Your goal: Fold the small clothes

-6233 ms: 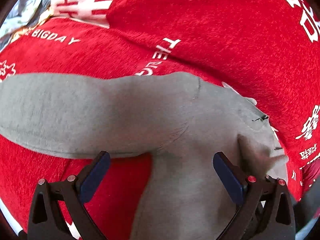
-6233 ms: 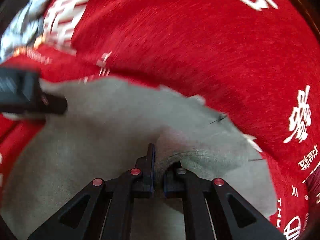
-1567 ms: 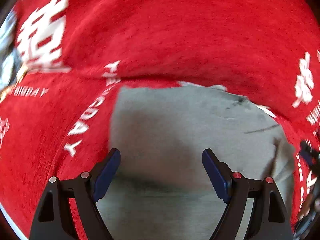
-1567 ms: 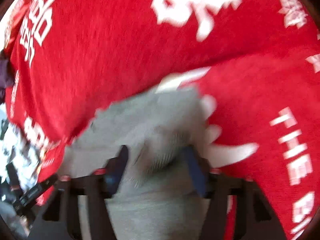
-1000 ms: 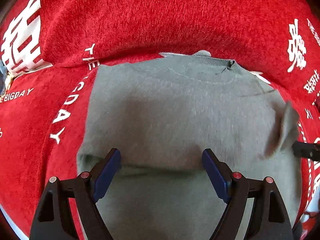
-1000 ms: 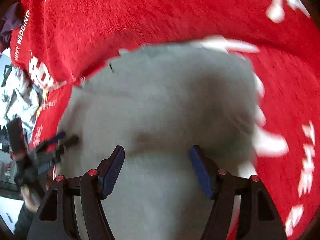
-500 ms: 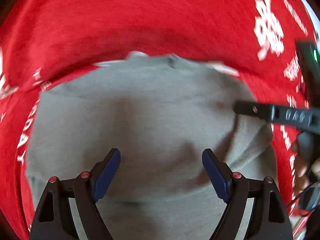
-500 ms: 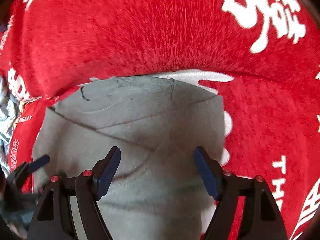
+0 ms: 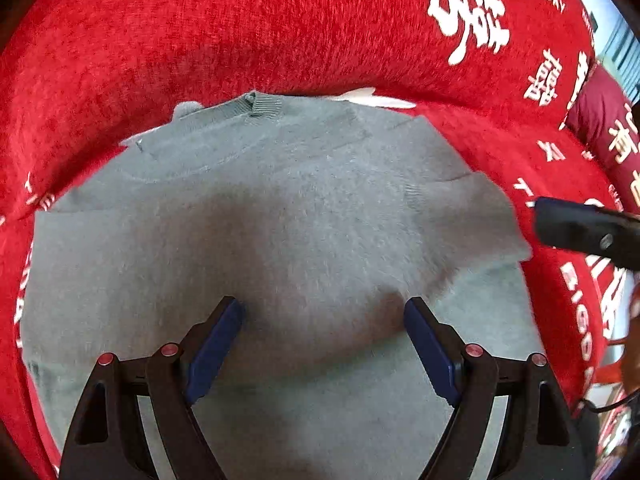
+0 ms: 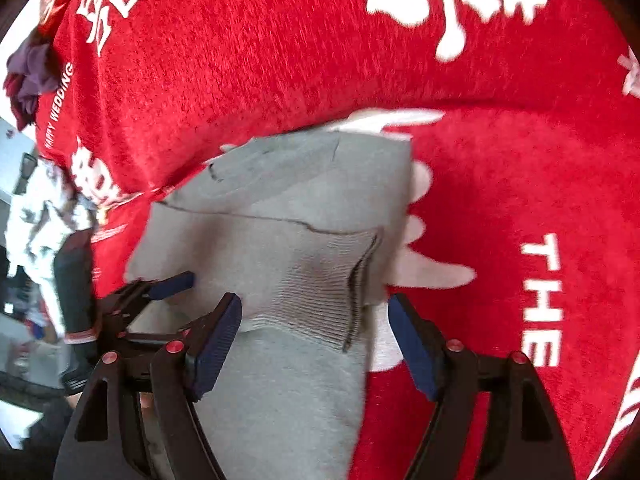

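Sweater (image 9: 304, 216) between spread jaws, seemingly folded

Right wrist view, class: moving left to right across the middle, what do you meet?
Left gripper → grey sweater → its ribbed cuff → white lettering on the red blanket.

Red cloth (image 10: 520, 184): "THE", "HAPPY WEDDING", "BIGDAY".

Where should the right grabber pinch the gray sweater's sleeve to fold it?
Probably at the ribbed cuff of the gray sweater. Its edge stands slightly off the body, giving the open right gripper something to bite. Come from the sweater's outer edge, by the red blanket, one finger sliding under the cuff.
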Motion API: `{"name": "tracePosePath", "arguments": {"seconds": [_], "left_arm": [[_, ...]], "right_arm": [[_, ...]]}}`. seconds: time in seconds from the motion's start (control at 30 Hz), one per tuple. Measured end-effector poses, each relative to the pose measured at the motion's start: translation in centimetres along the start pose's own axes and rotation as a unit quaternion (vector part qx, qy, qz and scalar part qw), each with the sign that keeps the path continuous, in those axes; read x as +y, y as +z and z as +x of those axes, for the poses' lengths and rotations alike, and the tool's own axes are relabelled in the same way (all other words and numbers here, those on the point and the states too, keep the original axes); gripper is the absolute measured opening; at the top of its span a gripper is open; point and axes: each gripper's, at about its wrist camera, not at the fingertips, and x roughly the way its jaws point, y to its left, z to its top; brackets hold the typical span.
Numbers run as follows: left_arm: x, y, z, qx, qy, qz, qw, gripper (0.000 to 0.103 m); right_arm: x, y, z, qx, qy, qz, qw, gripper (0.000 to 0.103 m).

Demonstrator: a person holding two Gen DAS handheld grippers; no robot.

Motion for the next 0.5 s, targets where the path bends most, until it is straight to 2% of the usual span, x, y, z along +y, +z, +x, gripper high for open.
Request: {"name": "tracePosePath", "arguments": {"seconds": [0.1,0.2,0.3,0.4,0.5], "left_arm": [[2.4,-2.2,-2.0,-0.010,0.010,-0.044,0.9989,0.085],[6.2,-4.1,-2.7,-0.001,0.021,-0.094,0.9954,0.085],[9.2,-6.8,-3.0,0.022,0.042,-0.113,0.9924,0.084],[10.8,-9.9,-5.2,0.018,0.076,-0.091,0.9928,0.085],[12.3,-12.9,-6.9,0.022,0.085,-0.099,0.9912,0.085]], "right_arm": [[2.6,-0.6,0.6,-0.016,0.020,-0.039,0.999,0.079],[4.8,-1.7,2.8,0.015,0.025,-0.085,0.996,0.079],[4.9,-3.0,5.3,0.060,-0.055,-0.102,0.991,0.079],[4.8,-5.4,3.1,0.044,-0.108,-0.116,0.986,0.079],[5.0,-8.7,-0.6,0.027,-0.118,-0.134,0.983,0.079]]}}
